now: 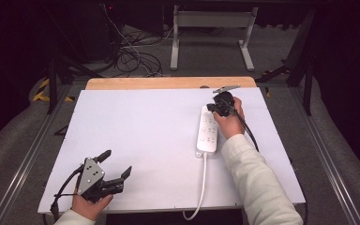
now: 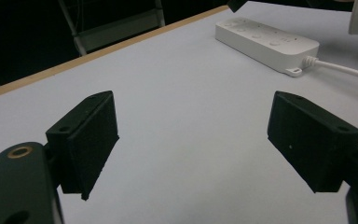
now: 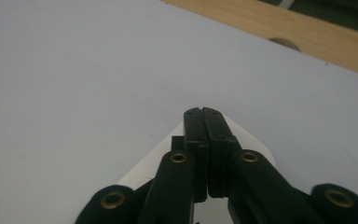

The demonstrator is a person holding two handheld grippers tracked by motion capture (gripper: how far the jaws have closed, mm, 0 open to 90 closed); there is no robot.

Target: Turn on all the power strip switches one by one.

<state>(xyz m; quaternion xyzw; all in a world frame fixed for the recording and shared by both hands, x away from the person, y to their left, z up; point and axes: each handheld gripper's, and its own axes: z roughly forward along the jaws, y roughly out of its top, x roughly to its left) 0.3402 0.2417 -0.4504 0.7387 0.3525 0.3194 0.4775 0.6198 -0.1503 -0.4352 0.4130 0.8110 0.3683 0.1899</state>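
A white power strip (image 1: 207, 131) lies on the white table top (image 1: 145, 131) at the right, its cable running toward the near edge. My right gripper (image 1: 214, 107) is at the strip's far end, and in the right gripper view its jaws meet with nothing between them (image 3: 202, 112), just above a corner of the strip (image 3: 247, 142). At the near left my left gripper (image 1: 117, 165) is held low over the table, open and empty. In the left gripper view (image 2: 193, 135) its pads (image 2: 91, 140) stand wide apart and the strip (image 2: 265, 42) lies far off at upper right.
A wooden strip (image 1: 168, 83) runs along the table's far edge. Beyond it stand a white metal frame (image 1: 213, 28) and loose cables (image 1: 131, 56) on the floor. The white cable (image 1: 201, 183) hangs over the near edge.
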